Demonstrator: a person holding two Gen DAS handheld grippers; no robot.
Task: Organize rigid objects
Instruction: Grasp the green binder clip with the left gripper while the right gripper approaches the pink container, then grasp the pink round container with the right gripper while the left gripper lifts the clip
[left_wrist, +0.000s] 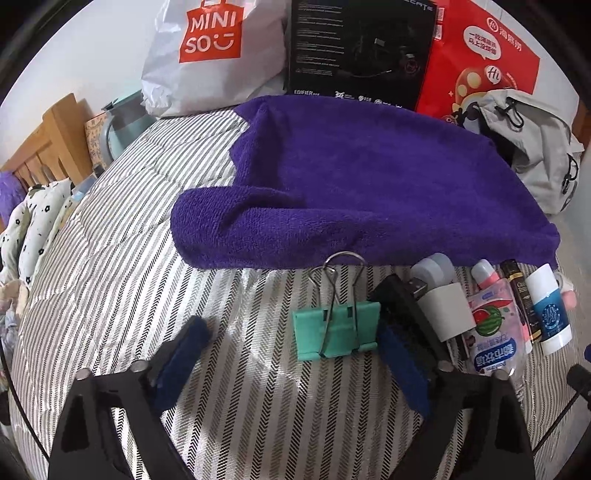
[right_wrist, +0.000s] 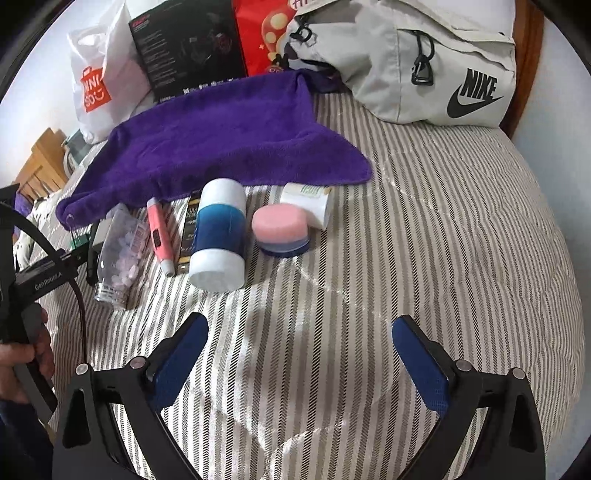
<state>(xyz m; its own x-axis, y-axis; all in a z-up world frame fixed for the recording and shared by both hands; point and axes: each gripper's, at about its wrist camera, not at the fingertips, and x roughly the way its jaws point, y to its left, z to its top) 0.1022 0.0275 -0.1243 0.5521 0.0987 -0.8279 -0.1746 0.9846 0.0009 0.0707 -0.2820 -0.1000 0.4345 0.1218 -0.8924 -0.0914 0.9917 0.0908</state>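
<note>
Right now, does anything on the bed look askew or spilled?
Nothing spilled. The small items lie in a loose row, and the green binder clip sits apart at its left end, beside the open left gripper.

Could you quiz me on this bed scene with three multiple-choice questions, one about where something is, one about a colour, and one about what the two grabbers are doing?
1. Where does the green binder clip lie?
A. On the purple towel
B. On the striped bedcover, between the left gripper's fingers
C. Inside the grey bag

2. What colour is the lid of the small round jar?
A. Pink
B. Yellow
C. Black

3. What state is the right gripper in?
A. Shut on the jar
B. Shut on nothing
C. Open, holding nothing

Answers:
1 B: the clip sits on the striped bedcover in front of the purple towel, inside the left gripper span.
2 A: the lid is pink over a blue base.
3 C: its fingers stand wide apart over bare cover.
</note>
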